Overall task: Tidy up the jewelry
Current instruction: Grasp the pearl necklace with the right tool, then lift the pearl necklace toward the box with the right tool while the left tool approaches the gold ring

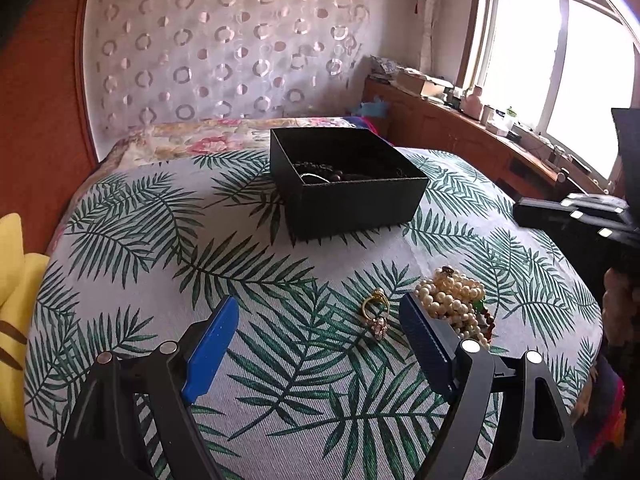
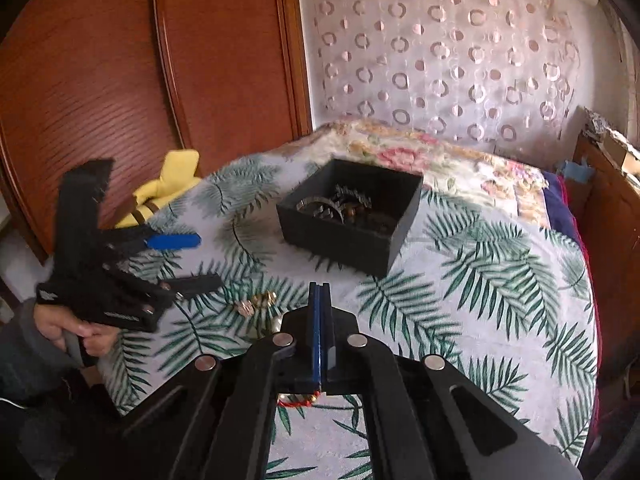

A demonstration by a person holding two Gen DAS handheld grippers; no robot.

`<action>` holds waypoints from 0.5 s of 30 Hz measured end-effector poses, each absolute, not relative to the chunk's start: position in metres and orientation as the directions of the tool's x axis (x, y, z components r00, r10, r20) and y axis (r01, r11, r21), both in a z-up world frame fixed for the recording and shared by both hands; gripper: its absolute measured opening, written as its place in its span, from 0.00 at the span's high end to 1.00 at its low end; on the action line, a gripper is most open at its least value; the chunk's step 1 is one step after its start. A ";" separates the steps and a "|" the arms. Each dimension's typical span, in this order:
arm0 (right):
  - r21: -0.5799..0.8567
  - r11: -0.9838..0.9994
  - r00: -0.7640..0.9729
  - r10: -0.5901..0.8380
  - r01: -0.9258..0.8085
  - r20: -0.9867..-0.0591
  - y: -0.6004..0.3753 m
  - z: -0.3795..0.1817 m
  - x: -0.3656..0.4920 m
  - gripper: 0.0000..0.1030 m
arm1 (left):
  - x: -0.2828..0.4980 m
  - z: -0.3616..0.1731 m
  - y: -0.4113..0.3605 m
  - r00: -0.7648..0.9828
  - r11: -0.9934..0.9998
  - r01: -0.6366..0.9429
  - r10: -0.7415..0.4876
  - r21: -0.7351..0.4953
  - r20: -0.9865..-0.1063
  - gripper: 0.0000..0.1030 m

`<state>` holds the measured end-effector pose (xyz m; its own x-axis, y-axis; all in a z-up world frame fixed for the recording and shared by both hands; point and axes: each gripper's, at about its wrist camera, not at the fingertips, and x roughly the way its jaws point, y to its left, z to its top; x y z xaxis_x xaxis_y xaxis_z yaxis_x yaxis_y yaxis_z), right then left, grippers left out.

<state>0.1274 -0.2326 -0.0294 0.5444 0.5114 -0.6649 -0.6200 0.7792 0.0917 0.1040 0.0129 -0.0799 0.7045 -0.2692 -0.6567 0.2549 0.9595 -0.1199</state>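
A black open box point(image 1: 352, 196) holding dark bracelets and beads stands on the leaf-print bedspread point(image 1: 260, 280); it also shows in the right wrist view point(image 2: 344, 236). A gold ring point(image 1: 375, 302) and a small pink-stone ring point(image 1: 379, 328) lie in front of it, seen too in the right wrist view point(image 2: 258, 302). A heap of pearl necklaces point(image 1: 456, 300) lies beside my left gripper's right finger. My left gripper point(image 1: 320, 320) is open and empty, just above the cloth, near the rings. My right gripper point(image 2: 320, 292) is shut and empty, over the cloth; it partly hides red beads point(image 2: 298, 400).
A yellow plush toy point(image 1: 16, 280) lies at the bed's left edge. A floral blanket point(image 1: 208, 140) lies behind the box. A wooden wardrobe point(image 2: 140, 60) stands left, a cluttered wooden sideboard point(image 1: 480, 128) under the window right.
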 end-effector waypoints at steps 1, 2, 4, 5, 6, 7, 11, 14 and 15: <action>0.091 0.782 0.539 0.504 -0.617 -0.675 -0.232 -0.035 0.128 0.99 | 0.104 -0.080 0.012 0.704 0.959 0.255 -0.269 -0.119 -0.658 0.23; 0.084 0.786 0.539 0.494 -0.613 -0.683 -0.230 -0.040 0.129 0.99 | 0.103 -0.081 0.011 0.702 0.959 0.256 -0.270 -0.119 -0.659 0.23; 0.078 0.796 0.531 0.470 -0.601 -0.705 -0.228 -0.054 0.134 0.98 | 0.103 -0.082 0.010 0.701 0.959 0.258 -0.270 -0.119 -0.660 0.23; 0.081 0.797 0.525 0.467 -0.599 -0.712 -0.227 -0.060 0.136 0.95 | 0.103 -0.082 0.010 0.700 0.959 0.259 -0.271 -0.119 -0.661 0.23; 0.080 0.800 0.518 0.457 -0.594 -0.723 -0.227 -0.066 0.138 0.92 | 0.102 -0.082 0.009 0.699 0.958 0.260 -0.272 -0.119 -0.661 0.23; 0.082 0.805 0.510 0.446 -0.587 -0.735 -0.227 -0.072 0.141 0.89 | 0.102 -0.083 0.009 0.699 0.958 0.260 -0.272 -0.119 -0.661 0.23; 0.110 0.814 0.475 0.436 -0.570 -0.765 -0.228 -0.088 0.150 0.79 | 0.101 -0.083 0.009 0.697 0.957 0.264 -0.275 -0.119 -0.662 0.23; 0.119 0.819 0.457 0.427 -0.561 -0.780 -0.228 -0.092 0.154 0.79 | 0.100 -0.083 0.009 0.697 0.957 0.264 -0.274 -0.117 -0.663 0.23; 0.133 0.820 0.447 0.431 -0.557 -0.784 -0.229 -0.093 0.156 0.79 | 0.100 -0.084 0.009 0.697 0.957 0.263 -0.275 -0.120 -0.663 0.23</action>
<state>0.1556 -0.2292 -0.0930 0.4469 0.4310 -0.7839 -0.5567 0.8199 0.1334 0.1004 0.0087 -0.0835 0.6965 -0.2745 -0.6629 0.2634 0.9572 -0.1197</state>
